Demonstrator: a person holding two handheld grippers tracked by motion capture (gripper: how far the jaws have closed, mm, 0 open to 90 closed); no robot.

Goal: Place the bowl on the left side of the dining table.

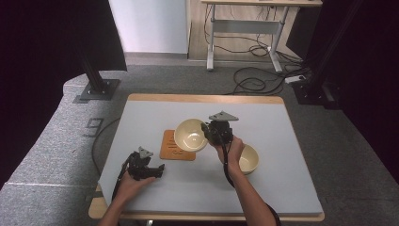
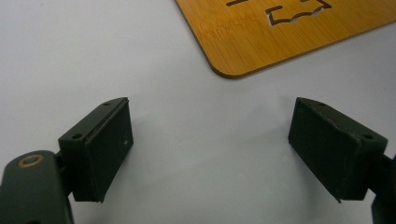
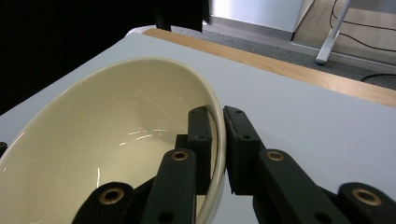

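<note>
My right gripper [image 1: 205,131] is shut on the rim of a cream bowl [image 1: 190,135], held tilted above the orange wooden mat [image 1: 172,149]. In the right gripper view the bowl [image 3: 107,140] has its rim pinched between the two black pads, my right gripper [image 3: 217,126] clamping it from inside and outside. A second cream bowl [image 1: 249,159] rests on the table just right of the right hand. My left gripper [image 1: 157,170] lies low on the table at the near left, open, nothing between its fingers. In the left gripper view my left gripper [image 2: 210,135] faces the mat's corner [image 2: 280,37].
The grey table top [image 1: 282,179] has a wooden edge at the far and near sides. Black stands sit on the floor at the far left [image 1: 96,87] and far right [image 1: 313,89]. Cables [image 1: 254,82] and a desk frame [image 1: 244,28] lie beyond the table.
</note>
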